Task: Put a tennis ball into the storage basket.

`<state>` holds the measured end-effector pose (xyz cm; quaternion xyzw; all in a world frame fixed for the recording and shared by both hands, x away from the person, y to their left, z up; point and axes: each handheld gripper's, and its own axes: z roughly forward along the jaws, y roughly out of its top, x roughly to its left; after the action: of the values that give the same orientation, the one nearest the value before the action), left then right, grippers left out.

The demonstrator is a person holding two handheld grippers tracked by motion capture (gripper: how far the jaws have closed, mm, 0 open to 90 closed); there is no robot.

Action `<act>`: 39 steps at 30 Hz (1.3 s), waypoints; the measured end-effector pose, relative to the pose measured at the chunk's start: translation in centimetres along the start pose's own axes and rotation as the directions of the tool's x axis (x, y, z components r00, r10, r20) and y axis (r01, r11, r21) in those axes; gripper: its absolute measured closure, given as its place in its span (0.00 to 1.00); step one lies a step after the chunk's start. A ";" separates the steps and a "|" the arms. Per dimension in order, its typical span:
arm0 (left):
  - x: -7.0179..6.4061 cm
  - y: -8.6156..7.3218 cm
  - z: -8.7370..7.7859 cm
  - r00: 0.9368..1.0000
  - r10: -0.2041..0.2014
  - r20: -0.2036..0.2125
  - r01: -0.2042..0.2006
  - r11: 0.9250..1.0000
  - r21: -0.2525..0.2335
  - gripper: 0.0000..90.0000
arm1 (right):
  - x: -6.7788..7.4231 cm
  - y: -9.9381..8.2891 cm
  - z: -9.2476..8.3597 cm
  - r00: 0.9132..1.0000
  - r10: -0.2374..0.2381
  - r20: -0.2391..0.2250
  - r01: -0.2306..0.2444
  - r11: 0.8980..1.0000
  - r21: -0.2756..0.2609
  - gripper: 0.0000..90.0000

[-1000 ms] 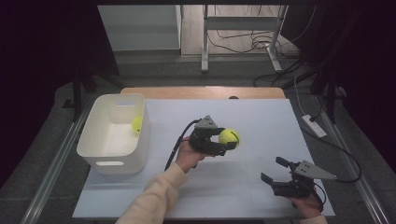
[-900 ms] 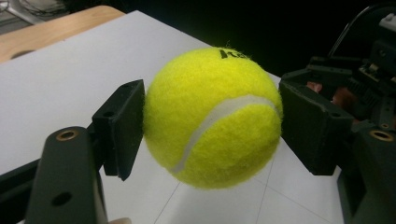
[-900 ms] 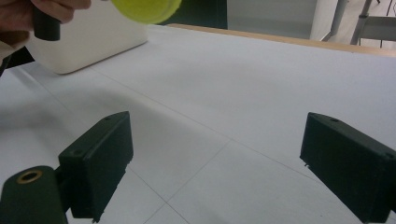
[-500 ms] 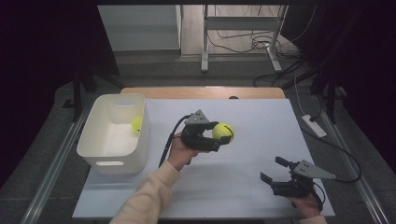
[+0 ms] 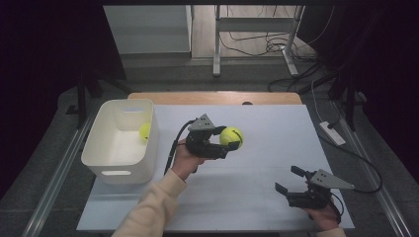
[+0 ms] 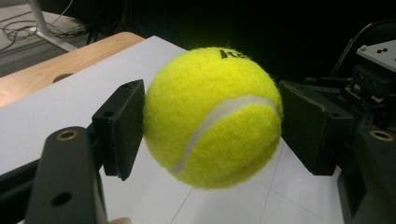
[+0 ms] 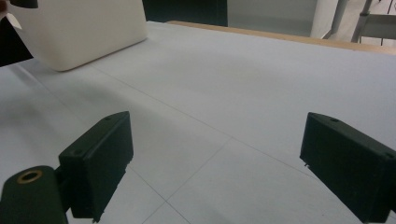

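Note:
A yellow tennis ball (image 5: 230,137) (image 6: 212,116) hangs above the middle of the white table, clamped between the jaws of my left gripper (image 5: 228,139) (image 6: 212,119), which is shut on it. Both black pads (image 6: 125,126) press its sides. A second yellow ball (image 5: 144,131) lies inside the white bin (image 5: 111,165) at the left. My right gripper (image 5: 290,180) (image 7: 215,158) rests low near the table's front right corner, open, with only bare table between its jaws.
The white bin's wall (image 7: 88,32) stands to the far left in the right gripper view. A wooden strip (image 5: 212,97) runs along the table's far edge. A power strip (image 5: 332,133) and cables lie off the right side.
My left gripper has carried the ball leftward toward the bin and a little higher. The right gripper has stayed where it was.

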<state>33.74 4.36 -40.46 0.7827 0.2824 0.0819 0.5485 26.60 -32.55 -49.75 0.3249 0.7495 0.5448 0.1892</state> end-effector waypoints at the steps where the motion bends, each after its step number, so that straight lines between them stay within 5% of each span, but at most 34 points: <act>1: 0.0 0.0 -0.1 1.000 -0.001 -0.001 0.001 1.000 -0.003 0.31 | 0.0 0.0 0.0 1.000 -0.001 0.000 0.001 1.000 0.000 0.10; 39: 0.5 1.4 -4.6 0.997 0.015 -0.081 -0.020 0.998 -0.065 0.31 | 0.1 0.1 0.0 1.000 0.006 -0.001 -0.006 1.000 -0.005 0.11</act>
<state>32.61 8.05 -37.54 0.7629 0.2946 0.1273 0.5613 26.55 -32.49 -49.68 0.3267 0.7473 0.5472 0.1880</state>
